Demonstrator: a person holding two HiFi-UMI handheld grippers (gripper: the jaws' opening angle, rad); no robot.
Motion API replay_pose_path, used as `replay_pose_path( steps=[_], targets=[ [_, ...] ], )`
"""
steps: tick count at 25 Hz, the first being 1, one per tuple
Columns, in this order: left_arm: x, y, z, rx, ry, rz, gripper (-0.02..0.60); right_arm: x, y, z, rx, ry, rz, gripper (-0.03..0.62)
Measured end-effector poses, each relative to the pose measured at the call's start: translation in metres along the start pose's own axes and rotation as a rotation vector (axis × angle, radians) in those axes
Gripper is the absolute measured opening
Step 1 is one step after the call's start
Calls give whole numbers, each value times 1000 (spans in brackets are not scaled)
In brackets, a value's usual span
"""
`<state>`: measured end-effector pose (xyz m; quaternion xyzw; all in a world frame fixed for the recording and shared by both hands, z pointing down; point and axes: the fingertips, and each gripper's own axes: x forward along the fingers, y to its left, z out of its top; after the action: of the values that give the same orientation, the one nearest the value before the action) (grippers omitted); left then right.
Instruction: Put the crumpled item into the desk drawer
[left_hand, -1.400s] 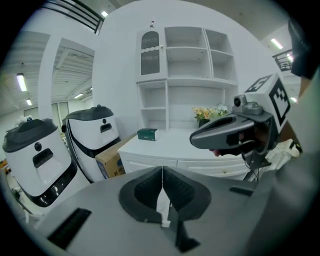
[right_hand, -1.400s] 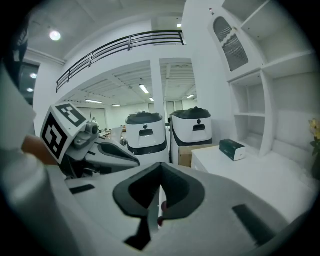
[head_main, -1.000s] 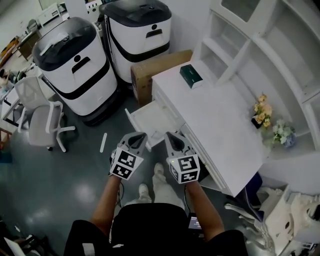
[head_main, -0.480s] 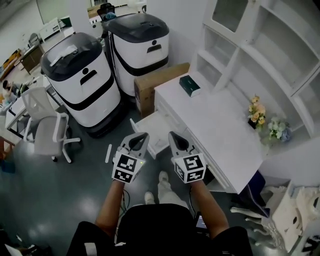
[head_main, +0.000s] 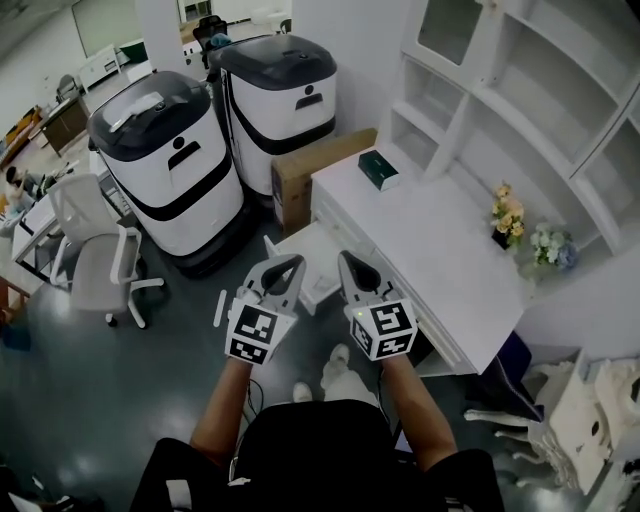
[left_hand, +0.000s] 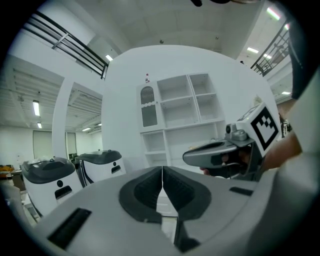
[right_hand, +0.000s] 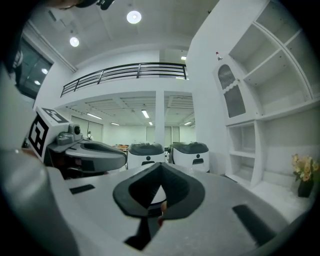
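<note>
Jaws are closed on nothing on the left gripper (head_main: 287, 264) and right gripper (head_main: 349, 262) — I see the drawer (head_main: 303, 247) pulled open from the desk (head_main: 430, 250) just beyond their tips. I can't spot the crumpled item.

You wore a black short-sleeved top (head_main: 310, 450) and pale trousers (head_main: 350, 380). Just ahead of that top, your left gripper (head_main: 283, 268) and right gripper (head_main: 352, 265) had smooth grey shells with dark inner pads (left_hand: 150, 190). Each carried a white cube (head_main: 255, 333) printed with black square markers.
</note>
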<state>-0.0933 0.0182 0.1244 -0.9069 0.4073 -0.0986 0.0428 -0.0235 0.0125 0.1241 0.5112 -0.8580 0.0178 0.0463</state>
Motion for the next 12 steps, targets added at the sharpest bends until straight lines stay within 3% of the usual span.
replay_pose_path(
  steps=[12],
  targets=[
    [-5, -9, 38, 21, -80, 15, 9, -17, -1, 37, -38, -73, -7, -8]
  ],
)
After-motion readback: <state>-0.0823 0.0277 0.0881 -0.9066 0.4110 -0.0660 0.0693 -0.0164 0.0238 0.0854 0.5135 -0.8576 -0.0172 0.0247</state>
